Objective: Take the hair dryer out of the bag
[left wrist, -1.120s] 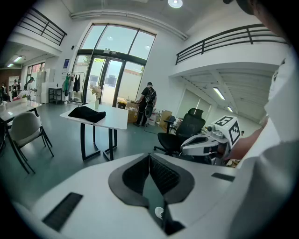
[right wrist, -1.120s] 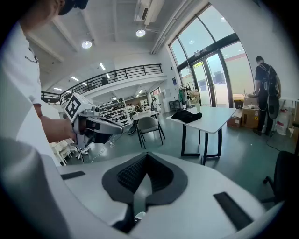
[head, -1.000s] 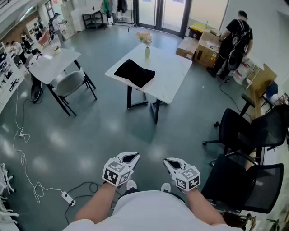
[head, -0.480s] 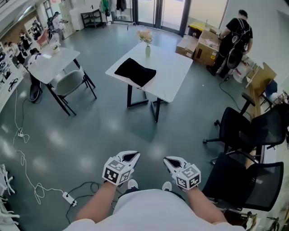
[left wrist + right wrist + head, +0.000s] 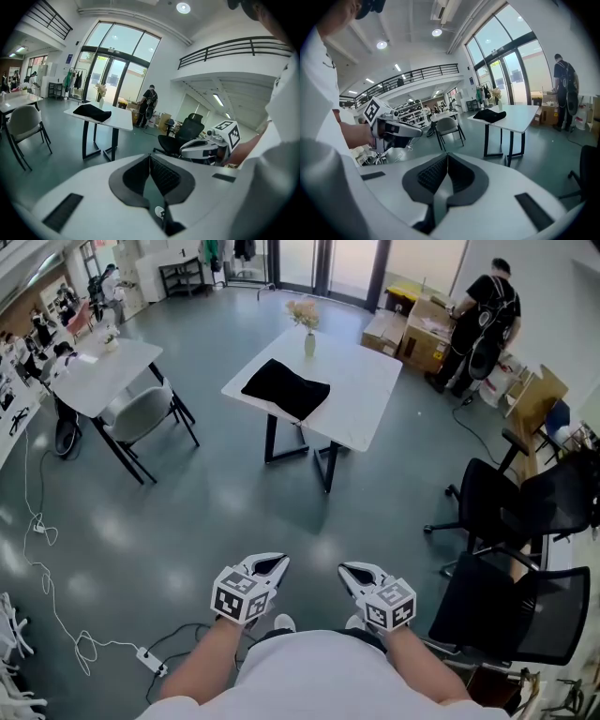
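A black bag (image 5: 286,388) lies on a white table (image 5: 361,399) far ahead across the floor; no hair dryer shows. The bag (image 5: 92,111) also appears in the left gripper view, and the bag (image 5: 490,114) in the right gripper view. My left gripper (image 5: 269,565) and right gripper (image 5: 352,570) are held side by side near my body, well short of the table. Both are shut with nothing between the jaws. In the left gripper view the left gripper (image 5: 150,157) has its pads together; in the right gripper view the right gripper (image 5: 447,156) does too.
A vase of flowers (image 5: 307,326) stands on the table's far end. Black office chairs (image 5: 506,517) stand at the right. A second table (image 5: 98,367) with a grey chair (image 5: 136,413) is at the left. A power strip (image 5: 150,659) and cable lie on the floor. A person (image 5: 483,310) stands by cardboard boxes (image 5: 412,334).
The whole view has shifted forward a little, so the table with the bag sits slightly nearer. Both grippers stay shut and side by side.
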A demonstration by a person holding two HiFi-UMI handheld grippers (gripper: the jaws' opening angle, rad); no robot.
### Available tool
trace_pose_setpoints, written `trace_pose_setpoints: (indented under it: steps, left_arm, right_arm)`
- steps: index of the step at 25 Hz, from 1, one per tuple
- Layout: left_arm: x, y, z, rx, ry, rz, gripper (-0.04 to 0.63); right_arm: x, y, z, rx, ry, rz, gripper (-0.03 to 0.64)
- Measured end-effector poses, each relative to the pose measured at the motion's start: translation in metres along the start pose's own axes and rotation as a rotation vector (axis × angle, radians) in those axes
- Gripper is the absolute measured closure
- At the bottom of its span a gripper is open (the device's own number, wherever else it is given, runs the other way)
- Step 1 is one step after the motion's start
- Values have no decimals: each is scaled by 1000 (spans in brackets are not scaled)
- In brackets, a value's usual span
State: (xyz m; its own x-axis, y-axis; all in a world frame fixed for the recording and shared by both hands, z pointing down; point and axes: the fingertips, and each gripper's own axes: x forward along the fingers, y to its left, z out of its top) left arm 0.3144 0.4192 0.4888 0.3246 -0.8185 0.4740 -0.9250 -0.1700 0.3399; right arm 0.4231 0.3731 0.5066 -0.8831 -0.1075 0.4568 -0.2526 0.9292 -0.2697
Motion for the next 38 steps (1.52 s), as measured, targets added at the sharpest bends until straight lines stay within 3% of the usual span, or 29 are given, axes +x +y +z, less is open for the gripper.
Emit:
trace_pose_setpoints:
  steps: [5, 10, 19, 26, 32, 38]
  left_arm:
    - [-22, 29, -8, 21, 13, 4, 578]
    - [-45, 69, -16, -17, 18, 46, 578]
    - [-43, 96, -8, -43, 4, 60, 578]
    - [-40, 144, 22, -31, 4, 107, 578]
    - [-10, 182, 78, -26, -25, 125, 578]
    - [26, 210, 114, 1, 5, 127, 578]
  right_arm:
    - [23, 17, 2, 13, 12, -14, 600]
    - [44, 29, 10, 9, 27, -10, 600]
    - [92, 25, 29, -3, 52, 45, 600]
    - [143, 1, 71, -16, 21, 91, 600]
    - [182, -43, 114, -26, 7, 110, 600]
    - [213, -85, 157, -24, -18, 113, 600]
